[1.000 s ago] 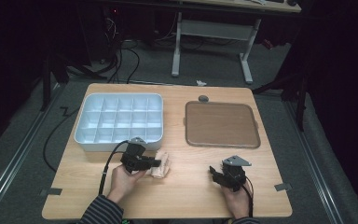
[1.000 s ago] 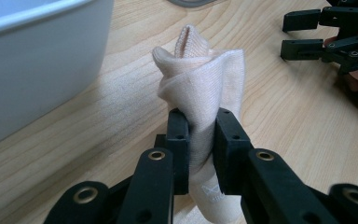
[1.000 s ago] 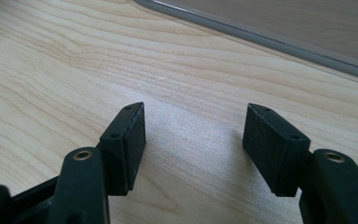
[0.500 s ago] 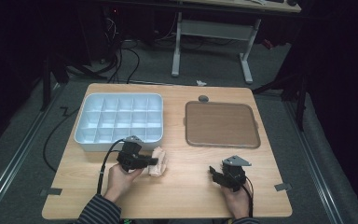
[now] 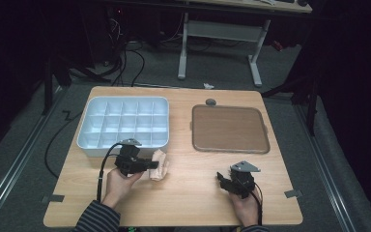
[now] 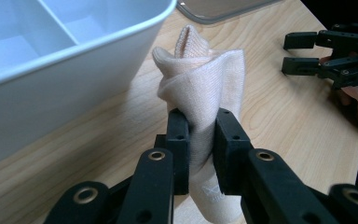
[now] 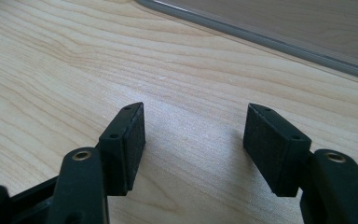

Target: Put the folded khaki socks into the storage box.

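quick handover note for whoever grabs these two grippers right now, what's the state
Left gripper: shut on the beige cloth, a bunched piece pinched at its middle, just in front of the white compartment tray.
Right gripper: open, nothing between the jaws, low over bare table near the brown flat tray.
Done: cloth gripped.
Left: probably place the cloth in a tray; both look empty.

Soft ribbed knit cloth (image 6: 200, 88), smooth glossy white plastic bin (image 6: 74, 70), matt light-grained wood table (image 7: 121, 56), matt black plastic gripper pads (image 7: 133, 140).
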`<state>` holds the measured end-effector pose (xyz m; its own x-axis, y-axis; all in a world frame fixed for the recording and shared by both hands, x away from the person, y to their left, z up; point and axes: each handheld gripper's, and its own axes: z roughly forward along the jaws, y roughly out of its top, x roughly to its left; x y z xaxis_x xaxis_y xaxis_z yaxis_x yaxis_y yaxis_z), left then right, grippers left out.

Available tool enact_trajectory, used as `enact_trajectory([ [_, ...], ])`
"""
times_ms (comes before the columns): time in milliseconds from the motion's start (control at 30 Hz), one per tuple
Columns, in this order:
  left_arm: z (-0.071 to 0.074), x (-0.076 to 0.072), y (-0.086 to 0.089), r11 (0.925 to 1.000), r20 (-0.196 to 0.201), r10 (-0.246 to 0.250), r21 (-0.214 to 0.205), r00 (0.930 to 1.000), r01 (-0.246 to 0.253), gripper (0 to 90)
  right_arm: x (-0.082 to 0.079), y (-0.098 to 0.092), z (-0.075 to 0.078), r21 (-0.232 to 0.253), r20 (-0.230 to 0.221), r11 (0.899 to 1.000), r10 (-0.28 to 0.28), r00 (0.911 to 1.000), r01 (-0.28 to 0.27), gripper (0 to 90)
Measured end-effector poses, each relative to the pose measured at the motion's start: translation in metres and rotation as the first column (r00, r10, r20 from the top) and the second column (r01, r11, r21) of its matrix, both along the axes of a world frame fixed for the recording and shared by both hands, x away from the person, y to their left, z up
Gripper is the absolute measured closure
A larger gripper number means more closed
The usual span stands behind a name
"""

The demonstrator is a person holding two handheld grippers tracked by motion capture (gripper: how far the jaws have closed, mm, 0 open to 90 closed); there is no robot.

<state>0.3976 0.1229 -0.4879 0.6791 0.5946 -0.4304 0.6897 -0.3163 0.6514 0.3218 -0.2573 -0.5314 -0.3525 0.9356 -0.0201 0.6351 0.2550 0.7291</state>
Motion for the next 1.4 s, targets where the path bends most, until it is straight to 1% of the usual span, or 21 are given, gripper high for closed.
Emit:
enact_trajectory([
  [67,0.001,0.000,0.001,1.0000,0.001,0.000,0.001,1.0000,0.000,78.5,0.000,0.000,0.000,0.000,0.000,1.000,0.000,1.0000,0.000,38.8],
  [167,0.009,0.001,0.004,1.0000,0.020,0.003,0.006,0.9998,-0.004,78.6,0.000,0.000,0.000,0.000,0.000,1.000,0.000,1.0000,0.000,38.8],
  [200,0.009,0.001,0.004,1.0000,0.020,0.003,0.006,0.9998,-0.004,78.6,0.000,0.000,0.000,0.000,0.000,1.000,0.000,1.0000,0.000,38.8],
  [233,0.011,0.001,0.006,1.0000,0.023,0.006,-0.004,0.9997,-0.006,78.6,0.000,0.000,0.000,0.000,0.000,1.000,0.000,1.0000,0.000,38.8],
  [300,0.014,0.001,0.007,1.0000,0.031,0.007,0.007,0.9995,-0.007,78.6,0.000,0.000,0.000,0.000,0.000,1.000,0.000,1.0000,0.000,38.7],
  [667,0.023,0.003,0.014,0.9998,0.052,0.015,0.009,0.9986,-0.016,78.6,0.000,0.000,0.000,0.000,0.000,1.000,0.000,1.0000,0.000,38.7],
  [800,0.027,0.003,0.017,0.9992,0.070,0.021,0.032,0.9973,-0.024,78.8,0.000,0.000,0.000,-0.001,0.001,1.000,0.004,1.0000,-0.004,38.4],
  [1167,0.035,0.006,0.025,0.9987,0.087,0.043,0.023,0.9953,-0.046,78.8,0.000,0.000,0.000,0.001,0.000,1.000,0.005,1.0000,-0.005,38.4],
  [1400,0.037,0.008,0.031,0.9980,0.087,0.060,0.015,0.9944,-0.062,78.8,0.000,0.000,0.000,0.001,-0.001,1.000,0.004,1.0000,-0.004,38.4],
])
